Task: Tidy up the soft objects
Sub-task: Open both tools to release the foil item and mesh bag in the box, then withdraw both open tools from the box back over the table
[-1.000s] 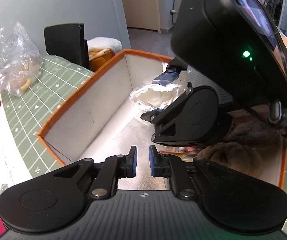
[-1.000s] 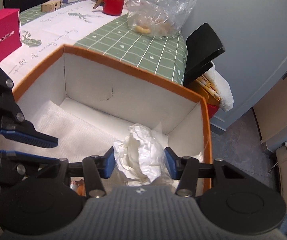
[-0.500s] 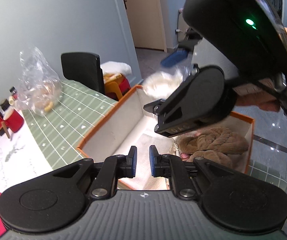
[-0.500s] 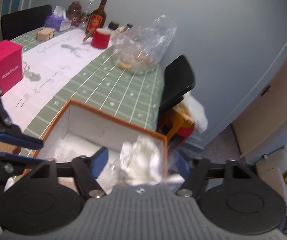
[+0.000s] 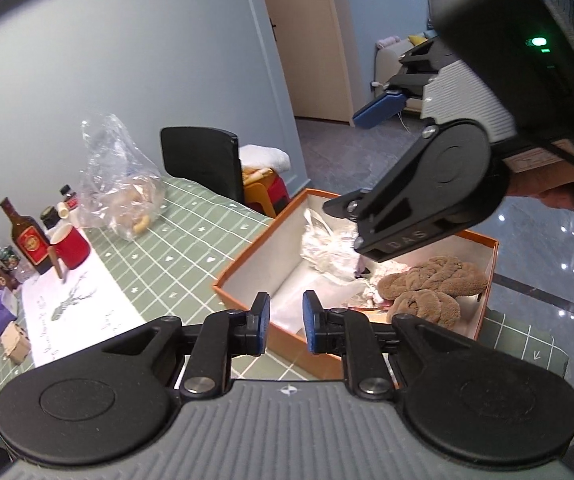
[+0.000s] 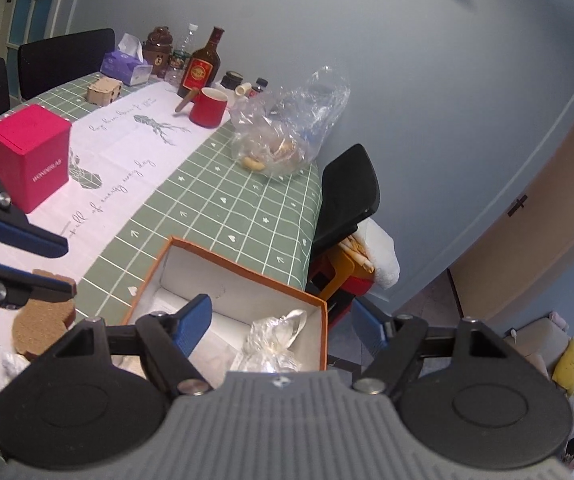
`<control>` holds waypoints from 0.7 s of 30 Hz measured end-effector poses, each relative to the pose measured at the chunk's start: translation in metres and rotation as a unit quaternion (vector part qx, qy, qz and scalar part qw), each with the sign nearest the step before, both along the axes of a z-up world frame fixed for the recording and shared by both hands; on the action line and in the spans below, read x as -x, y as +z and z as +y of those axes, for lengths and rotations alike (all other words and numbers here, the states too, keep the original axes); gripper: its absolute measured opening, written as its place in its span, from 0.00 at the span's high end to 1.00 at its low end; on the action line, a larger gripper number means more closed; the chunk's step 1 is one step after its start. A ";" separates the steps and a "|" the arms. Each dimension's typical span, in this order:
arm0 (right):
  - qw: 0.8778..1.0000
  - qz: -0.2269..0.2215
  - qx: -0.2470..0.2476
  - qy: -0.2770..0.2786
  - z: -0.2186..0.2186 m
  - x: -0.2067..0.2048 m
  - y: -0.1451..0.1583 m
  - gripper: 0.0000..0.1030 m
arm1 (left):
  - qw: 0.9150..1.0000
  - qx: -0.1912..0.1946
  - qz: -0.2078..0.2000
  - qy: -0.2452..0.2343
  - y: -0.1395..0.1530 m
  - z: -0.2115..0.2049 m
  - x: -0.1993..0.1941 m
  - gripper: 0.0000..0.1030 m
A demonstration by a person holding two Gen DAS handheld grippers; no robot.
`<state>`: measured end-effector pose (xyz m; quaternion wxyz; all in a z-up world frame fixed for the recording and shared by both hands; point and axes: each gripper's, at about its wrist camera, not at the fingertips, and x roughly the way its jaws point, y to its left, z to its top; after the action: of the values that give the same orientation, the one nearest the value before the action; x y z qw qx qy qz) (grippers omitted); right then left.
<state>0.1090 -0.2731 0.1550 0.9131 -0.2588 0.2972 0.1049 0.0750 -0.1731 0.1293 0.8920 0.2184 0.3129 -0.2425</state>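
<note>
The crumpled plastic bag [image 6: 273, 346] lies in the orange box [image 6: 247, 272] on the surface, directly below the right hand-held gripper [image 6: 283, 326], whose fingers are spread wide and empty. The left hand-held gripper [image 5: 284, 322], nearly together and empty, is held farther back.

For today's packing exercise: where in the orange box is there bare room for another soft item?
Free: the white floor between the near wall and the plastic bag. Crowded: the far end, with brown plush.
</note>
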 end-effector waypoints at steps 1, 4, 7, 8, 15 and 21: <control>1.000 -0.003 0.002 0.003 0.004 0.004 0.004 0.27 | 1.000 0.002 -0.002 0.002 0.002 0.004 0.002 0.80; 1.000 -0.009 0.007 0.015 0.014 0.018 0.015 0.27 | 1.000 0.006 -0.009 0.007 0.009 0.016 0.008 0.80; 1.000 -0.014 0.007 0.027 0.024 0.030 0.023 0.27 | 1.000 0.013 -0.015 0.010 0.016 0.027 0.015 0.79; 0.999 -0.015 0.006 0.030 0.027 0.033 0.025 0.27 | 1.000 0.017 -0.017 0.011 0.018 0.032 0.017 0.78; 0.998 -0.014 0.004 0.065 0.048 0.058 0.022 0.27 | 0.999 0.035 -0.026 0.010 0.012 0.067 0.033 0.73; 0.994 -0.002 -0.017 0.104 0.066 0.079 0.003 0.26 | 0.997 0.062 -0.028 0.026 -0.014 0.100 0.033 0.69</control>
<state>0.0301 -0.2074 0.1579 0.9019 -0.2730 0.2653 0.2041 0.0421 -0.0736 0.1149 0.9183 0.1609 0.2776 -0.2319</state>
